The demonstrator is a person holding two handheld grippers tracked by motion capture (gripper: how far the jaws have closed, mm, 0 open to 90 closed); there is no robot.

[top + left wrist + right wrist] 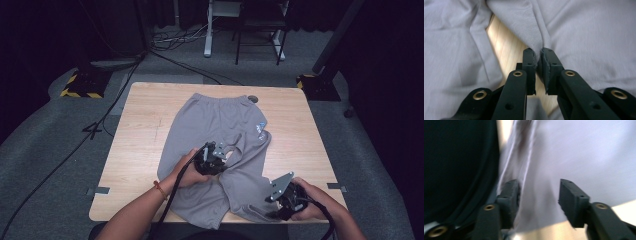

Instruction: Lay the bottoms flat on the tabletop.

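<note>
Grey fabric shorts (220,135) lay flat, unfolded; left gripper (538,58) pinched crotch fold, right gripper (539,200) gaped at 5 o'clock hem.

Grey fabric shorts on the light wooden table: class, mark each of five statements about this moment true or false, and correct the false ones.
1. The grey fabric shorts lie with their waistband at the table's far edge. True.
2. The left gripper is wide open above bare wood. False: its jaws are pinched shut on a fold of the shorts.
3. The right gripper has its jaws apart, with grey cloth between them. True.
4. The light wooden table is wholly covered by the shorts. False: bare wood shows on both sides.
5. The shorts are bright red. False: they are grey, with a small blue mark near one side.
</note>
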